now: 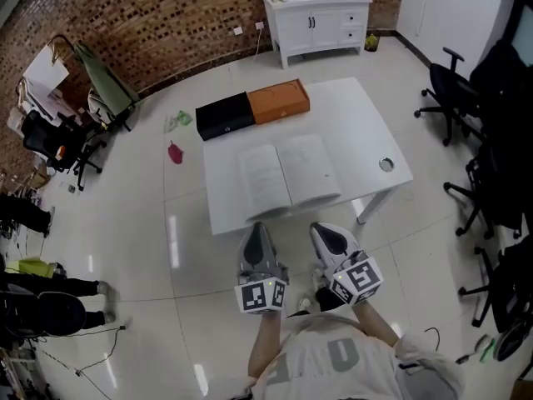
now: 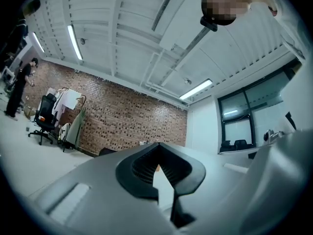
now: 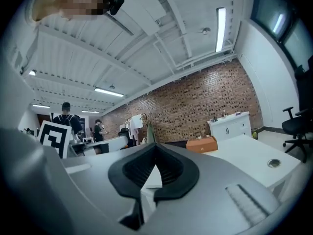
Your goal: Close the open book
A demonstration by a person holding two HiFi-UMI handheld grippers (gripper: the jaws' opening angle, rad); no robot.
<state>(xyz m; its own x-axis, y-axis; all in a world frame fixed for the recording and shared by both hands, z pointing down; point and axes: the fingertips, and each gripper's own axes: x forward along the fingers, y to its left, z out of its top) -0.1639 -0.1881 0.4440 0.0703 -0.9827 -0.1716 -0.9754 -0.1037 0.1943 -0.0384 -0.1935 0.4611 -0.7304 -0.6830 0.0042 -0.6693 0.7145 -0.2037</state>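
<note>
The open book point(image 1: 287, 172) lies flat with its pages up on the white table point(image 1: 366, 132), near the front edge. My left gripper point(image 1: 259, 227) hovers just off that front edge, below the book's left page, with its jaws together and nothing between them. To its right, my right gripper point(image 1: 321, 228) sits below the book's right page, also shut and empty. In the left gripper view the left gripper point(image 2: 157, 146) points level toward the brick wall. In the right gripper view the right gripper point(image 3: 155, 146) points across the table point(image 3: 254, 155).
An orange box point(image 1: 279, 101) and a black box point(image 1: 225, 117) lie end to end along the table's far edge. A round cable hole point(image 1: 386, 164) marks the right side. A white cabinet point(image 1: 316, 19) stands behind, office chairs point(image 1: 454, 90) at the right, clutter and a chair point(image 1: 58, 140) at the left.
</note>
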